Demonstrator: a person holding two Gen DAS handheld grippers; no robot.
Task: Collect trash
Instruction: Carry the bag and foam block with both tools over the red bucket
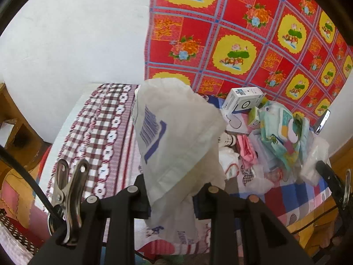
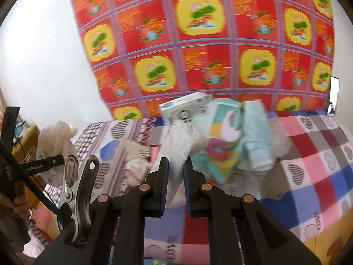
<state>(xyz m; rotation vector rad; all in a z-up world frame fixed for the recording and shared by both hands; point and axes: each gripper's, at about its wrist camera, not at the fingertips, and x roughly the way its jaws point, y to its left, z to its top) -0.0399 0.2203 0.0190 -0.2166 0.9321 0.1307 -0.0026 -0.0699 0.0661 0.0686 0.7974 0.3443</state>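
My left gripper point(image 1: 172, 193) is shut on a white plastic bag point(image 1: 174, 128) with blue print, held up above the bed; the bag also shows at the left of the right wrist view point(image 2: 55, 139). My right gripper point(image 2: 176, 165) is shut on a crumpled clear plastic wrapper point(image 2: 183, 141), lifted just above the bed. Behind it lies a pile of trash: a white box point(image 2: 187, 108), a pastel diaper pack point(image 2: 229, 132) and clear plastic point(image 2: 282, 143). The same pile shows at the right of the left wrist view point(image 1: 280, 137).
The bed has a checked blanket point(image 2: 308, 154) with hearts. A red and yellow patterned cloth point(image 2: 198, 44) hangs on the wall behind. White and pink cloth items point(image 1: 245, 148) lie by the pile. A wooden shelf point(image 1: 13, 128) stands at the left. A phone point(image 2: 334, 95) leans at the far right.
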